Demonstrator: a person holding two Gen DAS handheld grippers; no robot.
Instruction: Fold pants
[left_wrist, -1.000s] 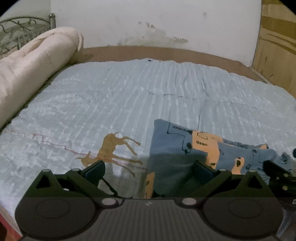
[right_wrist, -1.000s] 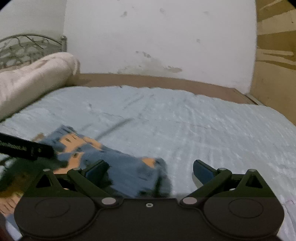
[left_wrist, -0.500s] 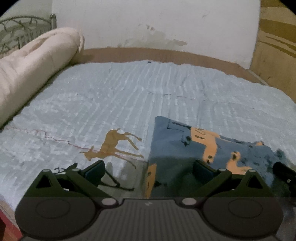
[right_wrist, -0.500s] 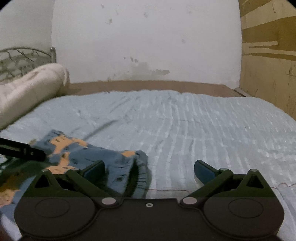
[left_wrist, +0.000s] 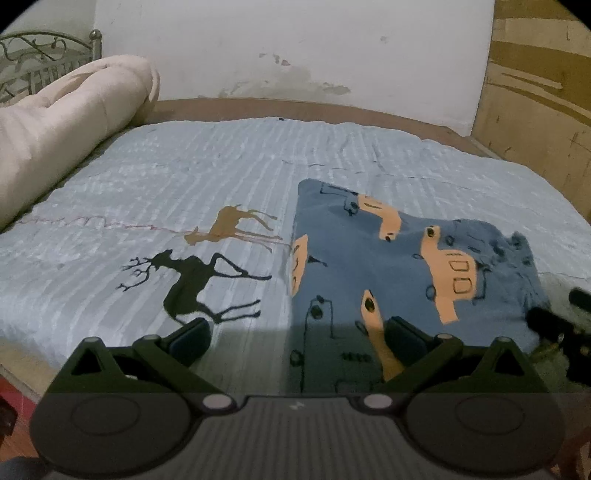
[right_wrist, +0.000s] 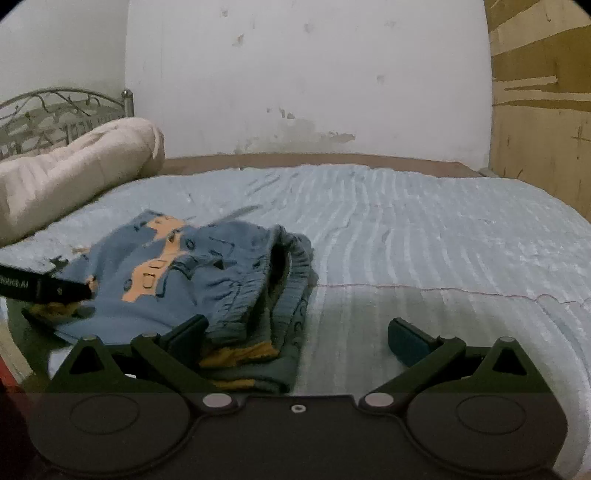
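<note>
A pale blue bedspread (left_wrist: 207, 177) covered the bed, with the folded blue pants (left_wrist: 399, 266) lying near its front edge. The left gripper (left_wrist: 295, 339) hung low over the pants' left edge, fingers spread wide and holding nothing, the right finger (left_wrist: 404, 341) above the cloth and the left one (left_wrist: 190, 338) over bare bedspread. The right gripper (right_wrist: 295, 341) hovered at the pants' waistband (right_wrist: 273, 269) end, likewise wide open and empty; its left finger (right_wrist: 186, 338) sat close to the gathered cloth, though contact could not be made out from this angle. A rolled cream quilt (left_wrist: 62, 125) lay along the far left side, before a metal headboard (right_wrist: 55, 110). Two deer (left_wrist: 199, 284), one black and one tan, were printed on the spread just left of the pants.
</note>
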